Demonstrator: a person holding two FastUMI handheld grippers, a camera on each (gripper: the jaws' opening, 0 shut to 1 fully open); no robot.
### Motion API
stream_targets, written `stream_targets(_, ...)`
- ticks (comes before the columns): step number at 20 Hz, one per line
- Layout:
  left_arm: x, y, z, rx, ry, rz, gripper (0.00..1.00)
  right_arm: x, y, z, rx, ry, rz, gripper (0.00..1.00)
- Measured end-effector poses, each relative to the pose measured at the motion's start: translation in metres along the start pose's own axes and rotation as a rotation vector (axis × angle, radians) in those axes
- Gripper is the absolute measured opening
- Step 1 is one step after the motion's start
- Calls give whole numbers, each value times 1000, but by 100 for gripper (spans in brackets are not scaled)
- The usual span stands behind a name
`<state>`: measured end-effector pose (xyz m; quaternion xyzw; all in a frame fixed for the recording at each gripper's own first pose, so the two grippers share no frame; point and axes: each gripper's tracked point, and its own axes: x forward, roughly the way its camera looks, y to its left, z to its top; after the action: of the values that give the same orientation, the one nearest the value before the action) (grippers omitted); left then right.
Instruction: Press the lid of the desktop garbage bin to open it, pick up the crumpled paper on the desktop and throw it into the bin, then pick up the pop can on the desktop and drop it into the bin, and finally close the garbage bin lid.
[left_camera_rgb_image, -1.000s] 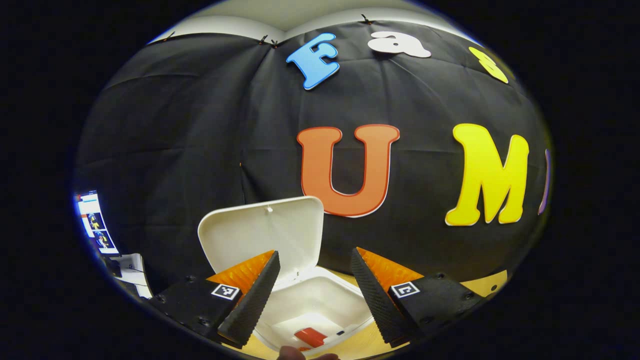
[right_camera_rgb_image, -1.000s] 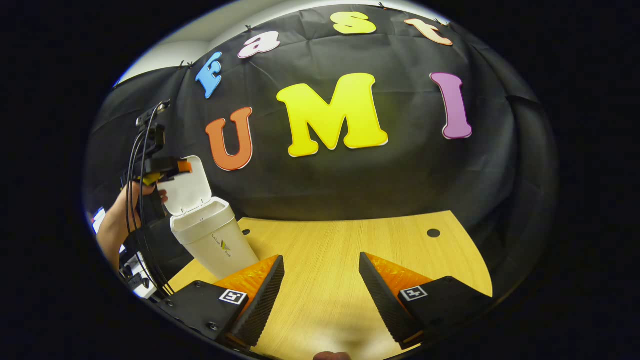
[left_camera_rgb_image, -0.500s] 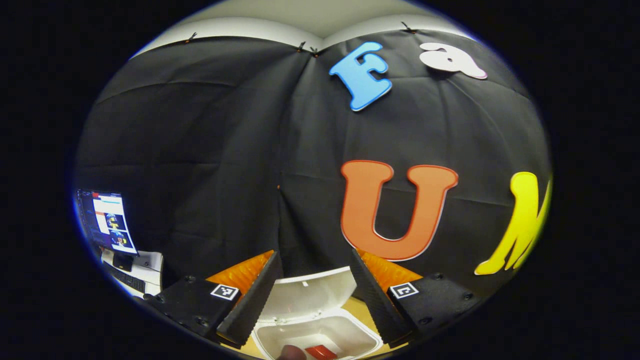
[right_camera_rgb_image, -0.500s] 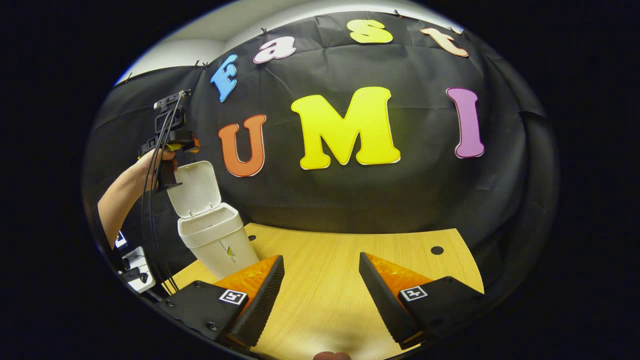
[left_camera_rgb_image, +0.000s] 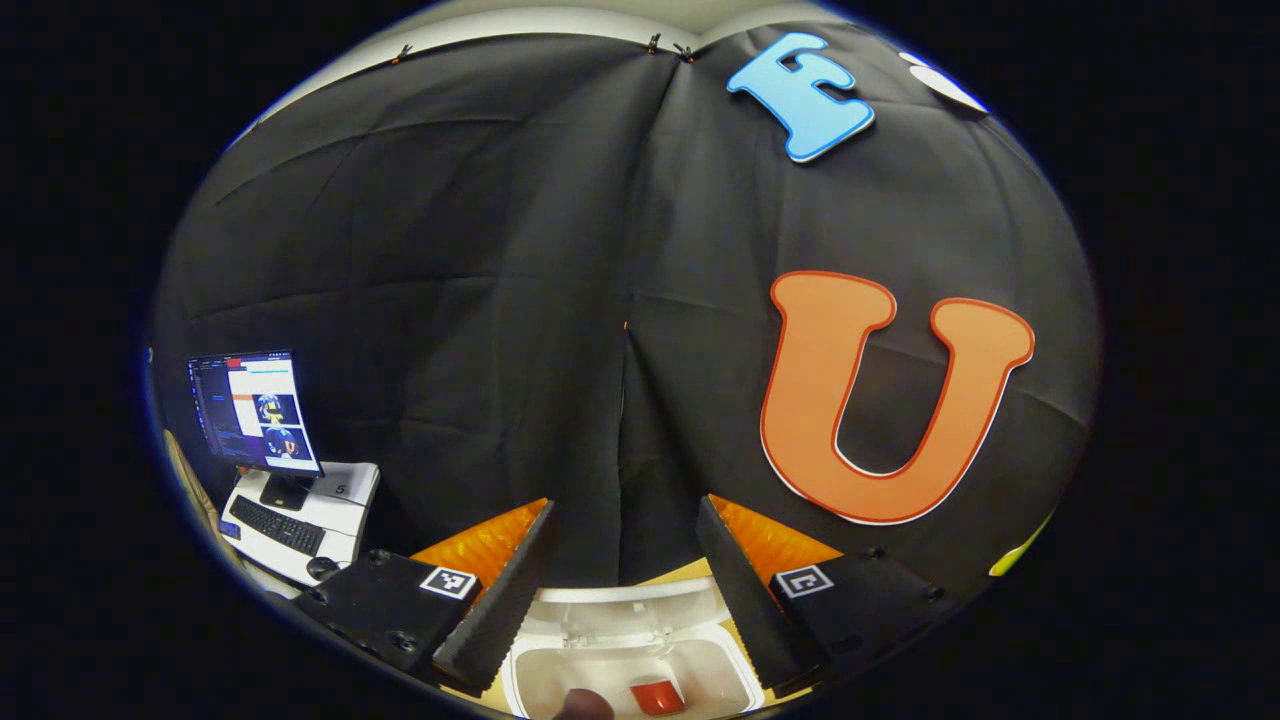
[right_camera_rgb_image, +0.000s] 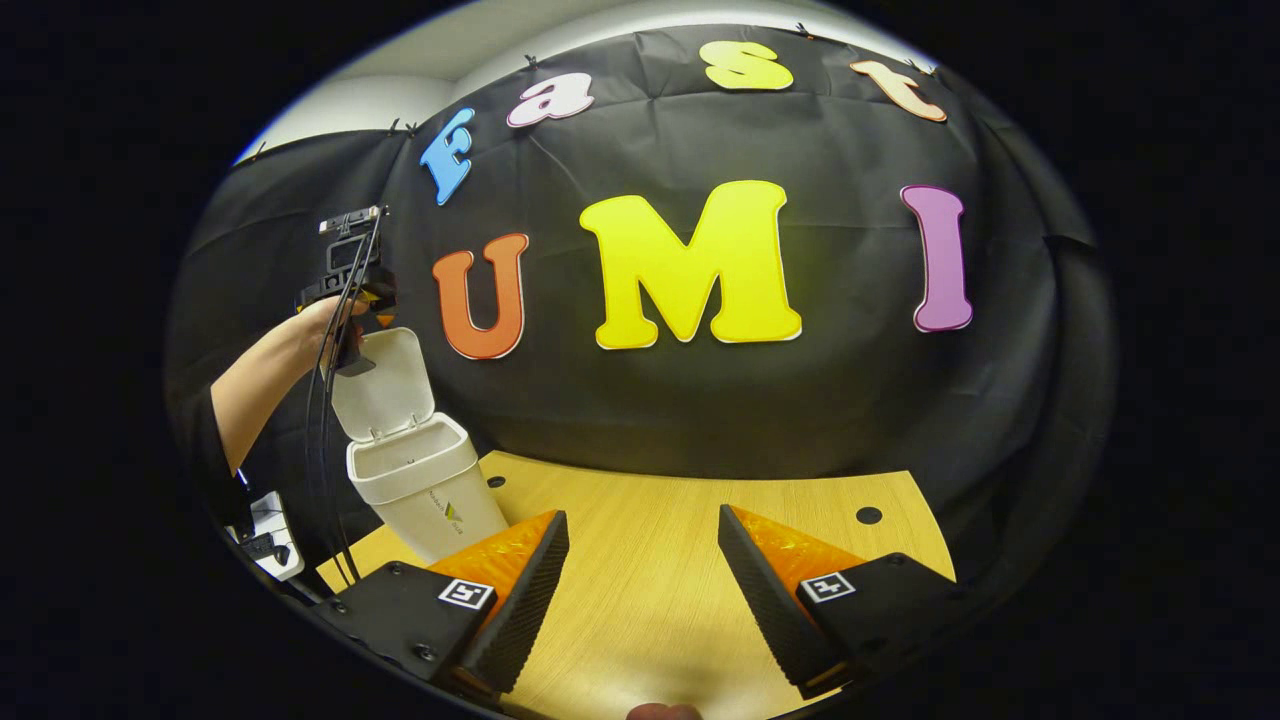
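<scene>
Wooden counter carries white bin at far left corner, lid upright. Red pop can inside bin. Left tongs above bin, wide, empty. Right tongs over counter right of bin, wide, empty.

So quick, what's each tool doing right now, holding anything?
Left tool: open, empty, above the open bin.
Right tool: open, empty, over the table.
</scene>
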<state>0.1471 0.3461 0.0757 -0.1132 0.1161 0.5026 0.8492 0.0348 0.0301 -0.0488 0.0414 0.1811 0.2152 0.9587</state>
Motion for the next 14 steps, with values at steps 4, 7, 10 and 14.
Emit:
stream_targets(4, -7, -1, -8, -16, 2, 21, 90, 1, -3, -2, 9, 7, 9, 95)
stream_targets(7, -28, -6, -20, 12, -1, 16, 91, 1, -4, -5, 19, 18, 31, 95)
stream_targets(10, -54, -11, -44, 7, -6, -9, 87, 0, -2, -5, -2, 25, 66, 95)
stream_targets(14, -86, -13, -81, -3, 4, -40, 88, -7, -5, -10, -22, 27, 97, 95)
